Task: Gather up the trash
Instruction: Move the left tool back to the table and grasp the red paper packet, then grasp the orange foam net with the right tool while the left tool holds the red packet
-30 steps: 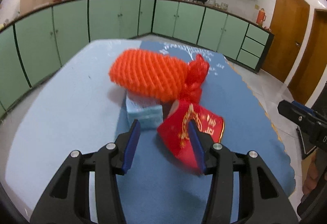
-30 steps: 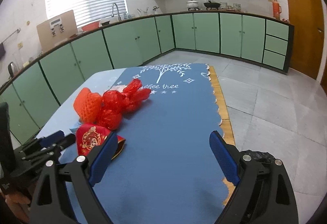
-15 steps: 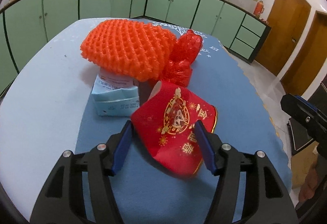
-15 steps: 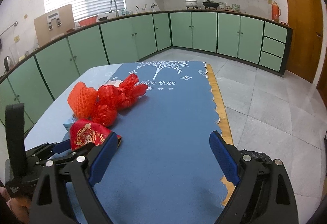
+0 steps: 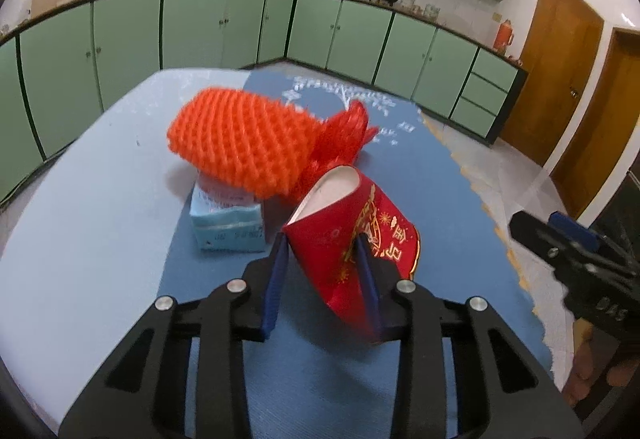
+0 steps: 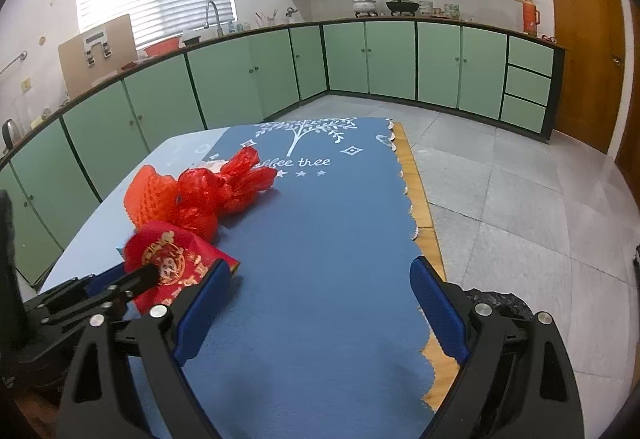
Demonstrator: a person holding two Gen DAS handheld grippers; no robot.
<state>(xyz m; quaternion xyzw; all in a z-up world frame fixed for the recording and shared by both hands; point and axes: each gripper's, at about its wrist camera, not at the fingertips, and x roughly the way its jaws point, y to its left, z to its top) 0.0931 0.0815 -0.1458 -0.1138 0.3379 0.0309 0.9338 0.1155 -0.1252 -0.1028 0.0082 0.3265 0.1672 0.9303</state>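
Note:
My left gripper [image 5: 320, 259] is shut on a crushed red paper cup with gold print [image 5: 348, 239] and holds it tilted just above the blue table mat [image 5: 440, 223]. Behind it lie an orange foam fruit net [image 5: 240, 139], a red cellophane wrapper [image 5: 344, 131] and a light blue tissue pack [image 5: 228, 227]. The right wrist view shows the same cup [image 6: 168, 259] in the left gripper, the net [image 6: 150, 199] and the wrapper [image 6: 228, 187]. My right gripper [image 6: 320, 307] is open and empty over the mat [image 6: 320, 239].
A black trash bag [image 6: 496, 299] shows on the floor past the table's right edge. The table's wooden edge [image 6: 424, 227] runs along the mat's right side. Green cabinets [image 6: 380, 63] line the walls. The right gripper [image 5: 568, 251] shows at the left view's right side.
My left gripper has closed on the red paper cup and lifted and tilted it. The right gripper has stayed open and hardly moved.

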